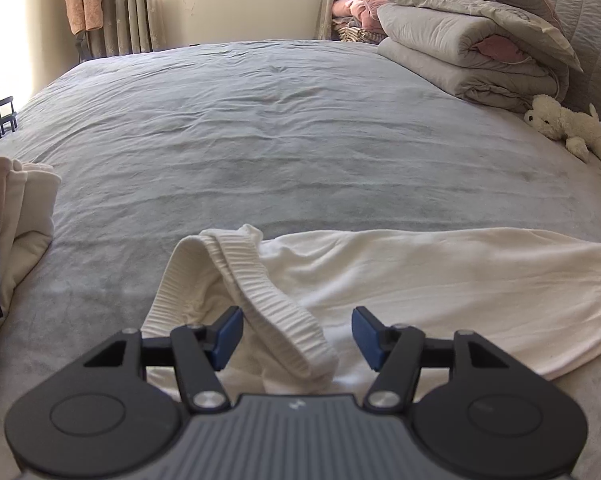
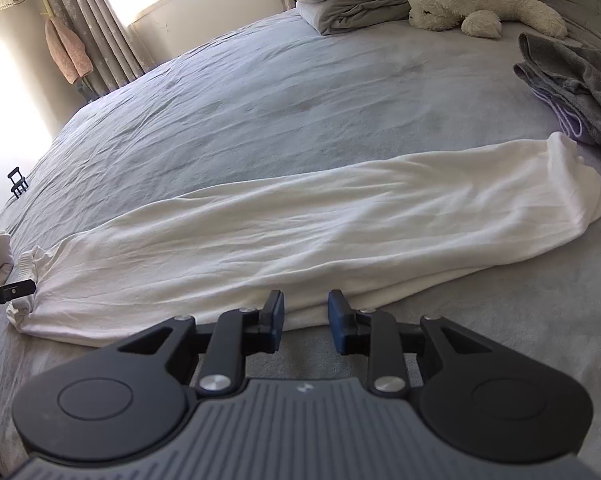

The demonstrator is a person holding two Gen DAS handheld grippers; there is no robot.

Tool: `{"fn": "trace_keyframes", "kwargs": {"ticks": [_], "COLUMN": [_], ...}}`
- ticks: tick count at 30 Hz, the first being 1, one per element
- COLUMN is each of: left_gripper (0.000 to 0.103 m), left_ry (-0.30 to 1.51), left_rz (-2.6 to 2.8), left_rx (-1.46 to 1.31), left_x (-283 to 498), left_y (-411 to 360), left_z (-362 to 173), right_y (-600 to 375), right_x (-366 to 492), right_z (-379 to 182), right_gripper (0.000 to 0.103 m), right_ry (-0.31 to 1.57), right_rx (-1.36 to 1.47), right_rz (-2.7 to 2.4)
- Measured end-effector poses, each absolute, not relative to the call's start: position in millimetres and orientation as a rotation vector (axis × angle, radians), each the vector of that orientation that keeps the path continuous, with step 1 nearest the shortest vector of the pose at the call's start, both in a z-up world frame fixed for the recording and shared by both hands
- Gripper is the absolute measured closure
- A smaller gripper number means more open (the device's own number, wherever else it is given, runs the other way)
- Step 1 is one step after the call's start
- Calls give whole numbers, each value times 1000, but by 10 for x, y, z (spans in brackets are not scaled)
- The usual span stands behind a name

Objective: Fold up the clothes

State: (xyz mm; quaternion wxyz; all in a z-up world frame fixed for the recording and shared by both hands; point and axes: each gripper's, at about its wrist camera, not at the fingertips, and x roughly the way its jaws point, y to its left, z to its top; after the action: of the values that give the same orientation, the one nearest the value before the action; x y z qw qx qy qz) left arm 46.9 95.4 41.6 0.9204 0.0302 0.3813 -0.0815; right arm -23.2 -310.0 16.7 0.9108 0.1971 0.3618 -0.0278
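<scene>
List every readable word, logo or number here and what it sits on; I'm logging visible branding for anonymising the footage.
"obot.AI": white letters, cut off by the frame edge, on the black bar at the left of the right wrist view.
Small white emblem on each grey ribbed gripper body: a mark, no legible letters.
Nothing else carries text.

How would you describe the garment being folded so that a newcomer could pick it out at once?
Start from the wide grey bed. Along its near edge lies a long white garment, stretched flat, ending in a ribbed waistband at the left gripper. Unlike the grey towel and the cream pile nearby, it is spread out full length.
</scene>
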Motion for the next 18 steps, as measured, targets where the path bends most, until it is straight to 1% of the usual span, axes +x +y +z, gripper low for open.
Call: {"fn": "trace_keyframes", "kwargs": {"ticks": [4, 7, 13, 18], "left_gripper": [41, 41, 41, 40], "left_ry": [805, 813, 815, 820], "left_rz": [-169, -171, -178, -216], "left_rx": [76, 62, 58, 27], "left_x": [499, 512, 479, 419], "left_y": [921, 949, 946, 900], "left_z": [351, 347, 349, 381], "right_y": [-3156, -3198, -3331, -3413], "right_x": [-221, -212, -287, -430], "right_z": [157, 150, 160, 130], "right_gripper": [73, 75, 75, 75], "right_ry": [749, 752, 688, 736], "right_rx": [451, 485, 572, 651], "right_rz": [-53, -50, -145, -155]}}
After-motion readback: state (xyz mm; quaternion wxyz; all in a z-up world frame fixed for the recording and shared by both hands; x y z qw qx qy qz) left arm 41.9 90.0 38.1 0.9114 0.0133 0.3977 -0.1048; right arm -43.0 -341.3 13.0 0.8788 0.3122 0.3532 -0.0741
